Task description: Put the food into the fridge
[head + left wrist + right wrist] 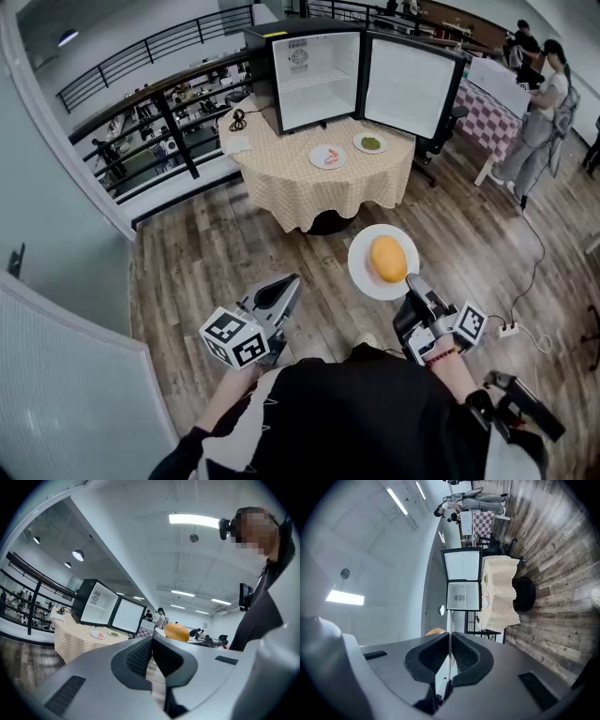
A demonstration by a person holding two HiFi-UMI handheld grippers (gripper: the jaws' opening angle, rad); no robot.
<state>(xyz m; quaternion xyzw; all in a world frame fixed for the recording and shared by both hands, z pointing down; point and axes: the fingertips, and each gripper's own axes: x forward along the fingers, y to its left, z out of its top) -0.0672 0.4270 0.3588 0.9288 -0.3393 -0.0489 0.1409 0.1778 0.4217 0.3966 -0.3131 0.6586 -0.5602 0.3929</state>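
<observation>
A white plate [361,267] carrying a rounded orange food [387,258] hangs over the wooden floor. My right gripper [412,281] is shut on its near rim. In the right gripper view the plate [449,639] shows edge-on as a thin white line pinched between the pads, with the orange food [436,631] peeking beside it. My left gripper [289,284] is lower left, shut and empty. Its own view shows the jaw tips [151,644] meeting and the orange food [176,632] just beyond. The black fridge [314,80] stands open on the table ahead, its inside white and bare.
The round table [281,173] has a checked cloth and holds a plate with red food [327,157] and a plate with green food [370,143] in front of the fridge. The fridge door [408,84] swings right. People [544,112] stand far right. A railing [169,122] runs left.
</observation>
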